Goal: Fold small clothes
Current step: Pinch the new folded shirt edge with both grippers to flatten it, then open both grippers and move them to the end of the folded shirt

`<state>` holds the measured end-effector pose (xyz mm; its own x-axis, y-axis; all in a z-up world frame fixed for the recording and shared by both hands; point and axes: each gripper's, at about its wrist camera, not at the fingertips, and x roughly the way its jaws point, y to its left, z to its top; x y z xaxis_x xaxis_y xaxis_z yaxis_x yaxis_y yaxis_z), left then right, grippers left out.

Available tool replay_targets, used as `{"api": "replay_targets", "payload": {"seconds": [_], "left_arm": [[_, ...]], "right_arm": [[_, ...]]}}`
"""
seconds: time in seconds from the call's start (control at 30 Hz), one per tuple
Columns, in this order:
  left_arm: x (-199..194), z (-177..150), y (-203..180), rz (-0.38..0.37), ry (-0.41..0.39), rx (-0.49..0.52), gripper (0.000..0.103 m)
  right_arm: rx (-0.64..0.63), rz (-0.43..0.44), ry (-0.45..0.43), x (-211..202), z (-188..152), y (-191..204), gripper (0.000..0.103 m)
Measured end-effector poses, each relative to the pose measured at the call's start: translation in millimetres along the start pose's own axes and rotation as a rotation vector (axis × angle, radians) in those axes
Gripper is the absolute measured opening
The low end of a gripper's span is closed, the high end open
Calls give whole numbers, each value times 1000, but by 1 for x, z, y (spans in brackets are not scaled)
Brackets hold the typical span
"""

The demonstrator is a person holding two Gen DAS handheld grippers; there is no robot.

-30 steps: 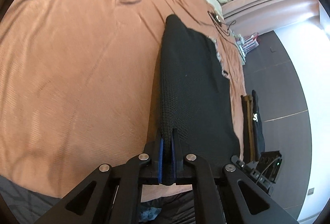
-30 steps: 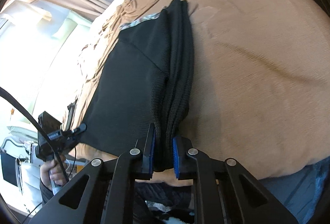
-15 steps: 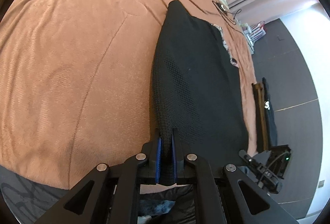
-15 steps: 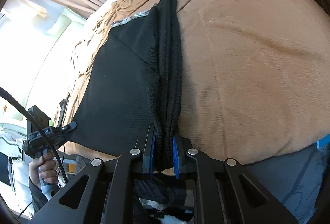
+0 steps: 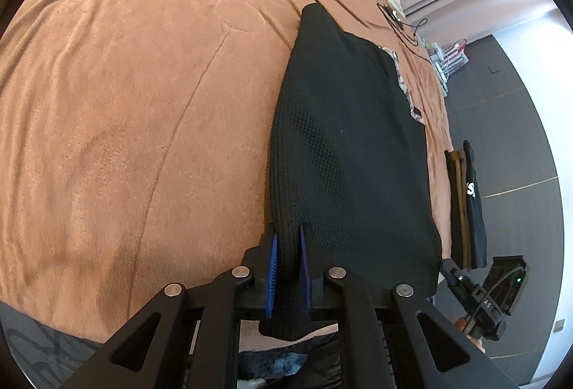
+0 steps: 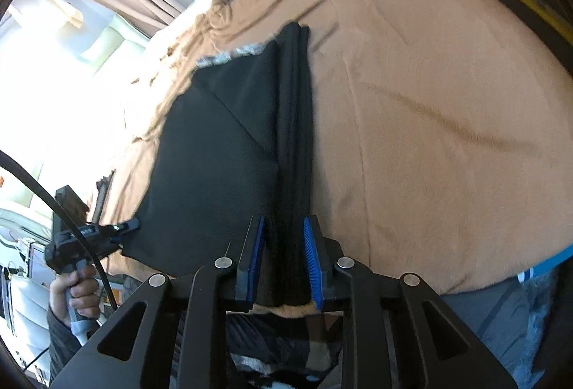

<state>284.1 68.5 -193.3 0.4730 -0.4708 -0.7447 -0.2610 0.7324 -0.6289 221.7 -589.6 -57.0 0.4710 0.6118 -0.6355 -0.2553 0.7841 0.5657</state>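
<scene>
Folded stack (image 5: 467, 206) beside black garment (image 5: 343, 145), cable (image 5: 401, 23) beyond

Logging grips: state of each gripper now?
Left gripper: opening, black garment edge still between its pads.
Right gripper: opening, pads off the garment's folded edge.

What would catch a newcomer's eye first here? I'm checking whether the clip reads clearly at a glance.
First the black knit garment, folded into a long panel on the brown blanket that fills most of both views. Each hand-held gripper has an edge of it between its blue pads at the near end: the left hand-held gripper looks closed on the cloth, while the right hand-held gripper has just been opening, with the folded edge between its jaws and a gap beside it.
</scene>
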Motion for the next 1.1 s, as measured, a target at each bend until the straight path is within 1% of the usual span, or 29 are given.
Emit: {"api": "replay_targets", "payload": {"seconds": [0.07, 0.2, 0.4, 0.43, 0.47, 0.5, 0.6, 0.7, 0.8, 1.0, 1.1], "left_arm": [[-2, 0, -1, -3, -5, 2, 11], [-2, 1, -1, 0, -6, 5, 11], [0, 0, 0, 12, -3, -1, 11], [-1, 0, -1, 13, -4, 1, 11], [-1, 0, -1, 13, -4, 1, 11], [-2, 1, -2, 13, -5, 0, 11], [-5, 5, -4, 15, -13, 0, 11], [-8, 11, -6, 23, -28, 3, 13], [-11, 20, -9, 36, -49, 14, 23], [-6, 36, -12, 57, -49, 30, 24], [-1, 44, -14, 63, -48, 37, 24]], "right_arm": [[-5, 12, 0, 0, 1, 2, 20], [5, 42, 37, 10, -2, -1, 20], [15, 20, 78, 29, 2, -7, 20], [18, 20, 75, 29, 4, -8, 18], [13, 18, 73, 28, 5, -6, 9], [1, 15, 72, 28, 6, -4, 5], [-25, 3, 58, 23, 6, 1, 1], [-24, 0, 51, 17, 5, 0, 1], [-23, -7, 45, 14, 3, -3, 1], [-24, 9, 63, 12, 7, -1, 1], [-21, 10, 60, 12, 16, -3, 5]]}}
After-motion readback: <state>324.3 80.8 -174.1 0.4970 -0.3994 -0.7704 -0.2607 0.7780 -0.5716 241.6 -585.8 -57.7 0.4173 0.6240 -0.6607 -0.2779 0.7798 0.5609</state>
